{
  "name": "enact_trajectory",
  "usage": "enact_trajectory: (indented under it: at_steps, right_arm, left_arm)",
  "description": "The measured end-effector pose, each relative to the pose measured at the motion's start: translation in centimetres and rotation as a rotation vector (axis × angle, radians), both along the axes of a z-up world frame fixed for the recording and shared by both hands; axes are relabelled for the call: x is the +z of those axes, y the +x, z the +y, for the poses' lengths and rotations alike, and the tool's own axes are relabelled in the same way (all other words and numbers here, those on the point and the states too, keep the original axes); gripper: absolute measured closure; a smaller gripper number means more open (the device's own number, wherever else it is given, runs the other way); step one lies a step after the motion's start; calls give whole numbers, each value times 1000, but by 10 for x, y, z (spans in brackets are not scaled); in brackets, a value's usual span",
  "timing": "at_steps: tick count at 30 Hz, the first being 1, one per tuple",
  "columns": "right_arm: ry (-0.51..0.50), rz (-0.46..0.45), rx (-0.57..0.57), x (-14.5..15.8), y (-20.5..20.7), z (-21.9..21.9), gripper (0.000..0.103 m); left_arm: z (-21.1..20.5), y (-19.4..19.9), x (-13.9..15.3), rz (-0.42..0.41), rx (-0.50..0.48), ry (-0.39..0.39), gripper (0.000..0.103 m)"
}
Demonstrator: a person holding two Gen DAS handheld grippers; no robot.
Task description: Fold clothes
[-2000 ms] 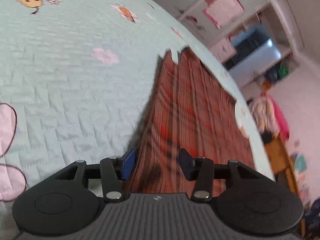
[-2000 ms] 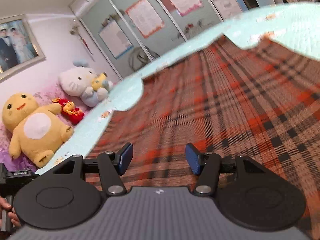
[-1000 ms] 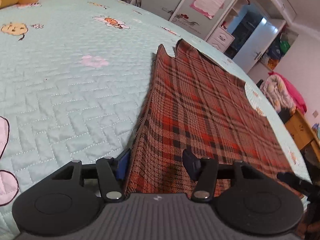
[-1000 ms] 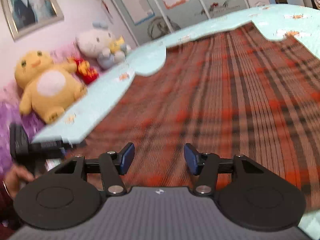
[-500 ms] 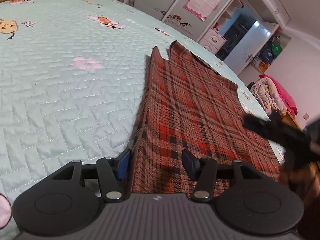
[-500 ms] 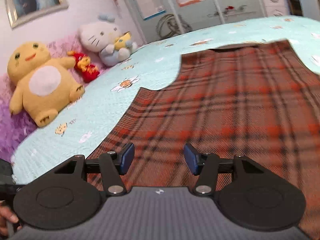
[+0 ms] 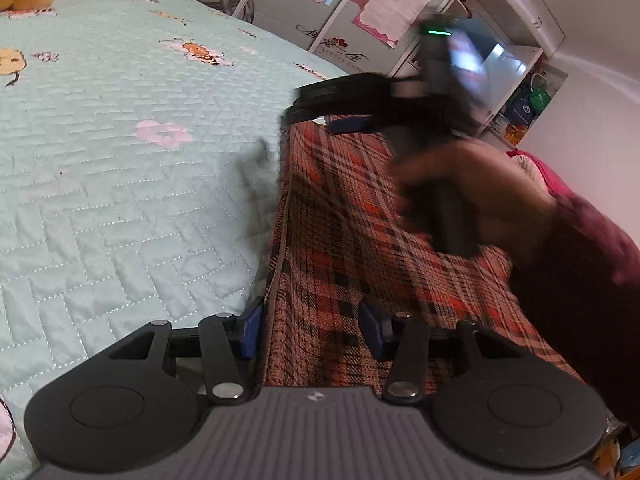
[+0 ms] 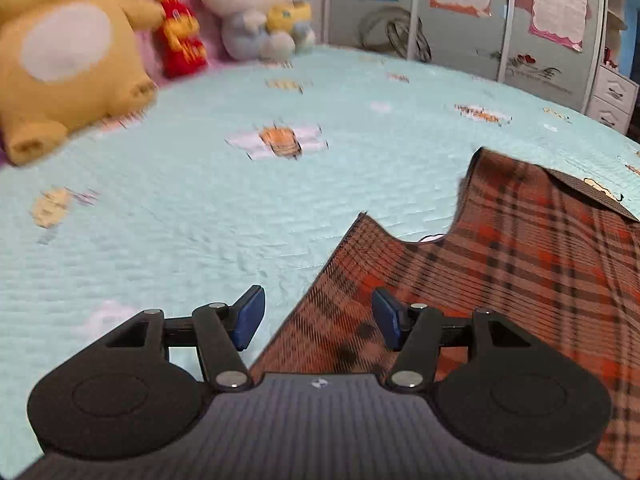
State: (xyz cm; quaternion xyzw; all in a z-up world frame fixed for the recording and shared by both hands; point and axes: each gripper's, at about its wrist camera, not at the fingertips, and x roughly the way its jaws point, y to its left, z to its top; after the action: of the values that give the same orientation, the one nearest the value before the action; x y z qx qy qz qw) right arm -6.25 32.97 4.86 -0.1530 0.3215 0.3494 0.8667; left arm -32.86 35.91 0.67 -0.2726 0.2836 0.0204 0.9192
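Note:
A red and black plaid garment (image 7: 340, 220) lies flat on the pale green quilted bedspread (image 7: 120, 160). My left gripper (image 7: 312, 332) is open low at the garment's near end, its long left edge running between the fingers. In the left wrist view a hand (image 7: 472, 196) in a dark red sleeve holds my right gripper (image 7: 316, 112), blurred, over the garment's far left corner. In the right wrist view the right gripper (image 8: 318, 316) is open above a pointed corner of the garment (image 8: 520, 260), beside a curved notch in its edge. Nothing is gripped.
A yellow plush toy (image 8: 68, 60), a small red one (image 8: 180, 40) and a white plush (image 8: 248, 12) sit at the head of the bed. Wardrobe doors with posters (image 8: 460, 20) and a drawer unit (image 8: 612, 96) stand beyond the bedspread (image 8: 200, 220).
The right gripper has swung left across the garment to its far left corner, entering the left wrist view. The left gripper has stayed at the near edge, still open.

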Motion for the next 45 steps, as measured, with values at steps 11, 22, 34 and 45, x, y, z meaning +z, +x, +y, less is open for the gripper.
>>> enact_trajectory:
  at_steps: [11, 22, 34, 45]
  right_arm:
    - [121, 49, -45, -5, 33, -18, 101]
    - [402, -18, -169, 67, 59, -182, 101]
    - [352, 166, -334, -33, 115, -292, 100]
    - [561, 290, -341, -32, 83, -353, 60]
  left_arm:
    - [3, 3, 16, -61, -90, 0, 101]
    - [-88, 70, 92, -145, -493, -4, 101]
    - [-183, 142, 16, 89, -611, 92, 74]
    - [-143, 82, 51, -43, -503, -6, 32]
